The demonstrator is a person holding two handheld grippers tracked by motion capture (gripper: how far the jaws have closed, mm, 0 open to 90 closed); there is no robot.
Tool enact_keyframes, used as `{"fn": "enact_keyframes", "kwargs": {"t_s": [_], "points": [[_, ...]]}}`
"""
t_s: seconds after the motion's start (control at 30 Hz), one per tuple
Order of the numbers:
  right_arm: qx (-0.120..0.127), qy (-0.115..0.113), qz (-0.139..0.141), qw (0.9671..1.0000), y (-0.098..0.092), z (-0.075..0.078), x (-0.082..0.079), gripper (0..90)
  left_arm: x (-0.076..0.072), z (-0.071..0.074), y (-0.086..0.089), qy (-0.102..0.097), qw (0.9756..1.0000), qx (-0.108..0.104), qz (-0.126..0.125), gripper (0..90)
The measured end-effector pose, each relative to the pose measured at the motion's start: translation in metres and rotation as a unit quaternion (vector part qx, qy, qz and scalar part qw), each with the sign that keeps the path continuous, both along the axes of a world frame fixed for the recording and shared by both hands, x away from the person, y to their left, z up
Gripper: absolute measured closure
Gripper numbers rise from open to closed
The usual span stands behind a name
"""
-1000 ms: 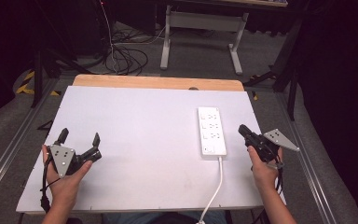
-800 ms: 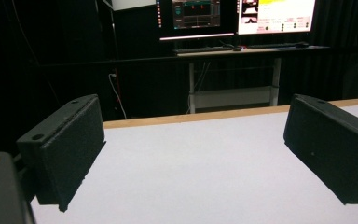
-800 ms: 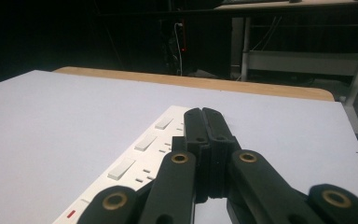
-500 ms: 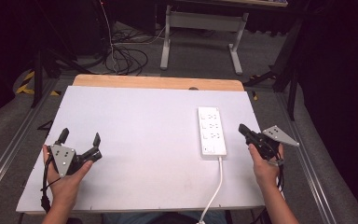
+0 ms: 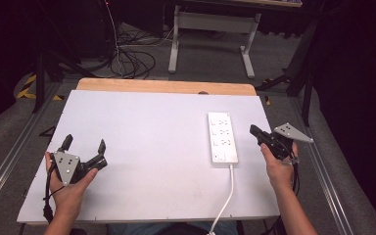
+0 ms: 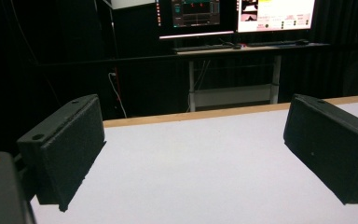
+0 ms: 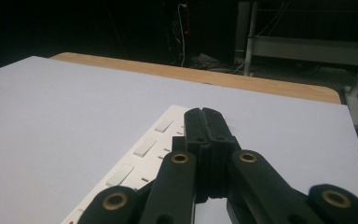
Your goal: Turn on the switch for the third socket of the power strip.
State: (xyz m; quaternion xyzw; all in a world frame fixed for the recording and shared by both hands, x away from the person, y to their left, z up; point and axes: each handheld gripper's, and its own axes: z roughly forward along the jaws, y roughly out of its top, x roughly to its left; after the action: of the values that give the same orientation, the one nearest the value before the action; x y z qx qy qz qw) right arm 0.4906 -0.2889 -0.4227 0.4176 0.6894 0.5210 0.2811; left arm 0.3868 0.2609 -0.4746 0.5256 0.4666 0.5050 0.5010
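Right gripper [image 5: 252,130] clenched, empty, right of frame centre beside white 3-socket plastic power strip [image 5: 222,137]; unclench before reaching it. Left gripper [image 5: 84,144] released, lower left on white bench [image 5: 147,122].

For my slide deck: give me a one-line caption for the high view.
Person at a white table, left gripper open over bare surface, right gripper shut beside a white power strip.

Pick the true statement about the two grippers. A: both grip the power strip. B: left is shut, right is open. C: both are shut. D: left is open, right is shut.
D: the left gripper has its jaws wide apart over bare table, while the right gripper has its jaws pressed together beside the power strip.
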Motion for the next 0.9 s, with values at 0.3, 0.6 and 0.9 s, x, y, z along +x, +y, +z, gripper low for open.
{"fn": "enact_keyframes", "kwargs": {"t_s": [0.3,0.6,0.9], "points": [[-0.030,0.007,0.005,0.9995,0.010,0.011,0.006,90.0,0.000,-0.001,-0.001,0.001,1.0000,0.002,0.001,5.8],[-0.033,0.010,0.003,0.9994,0.008,0.028,0.013,90.0,0.001,-0.001,0.000,0.003,1.0000,0.003,0.002,5.8],[-0.046,0.028,0.008,0.9985,0.011,0.032,0.018,90.0,0.001,-0.002,0.000,0.005,1.0000,0.004,0.003,6.0]]}}
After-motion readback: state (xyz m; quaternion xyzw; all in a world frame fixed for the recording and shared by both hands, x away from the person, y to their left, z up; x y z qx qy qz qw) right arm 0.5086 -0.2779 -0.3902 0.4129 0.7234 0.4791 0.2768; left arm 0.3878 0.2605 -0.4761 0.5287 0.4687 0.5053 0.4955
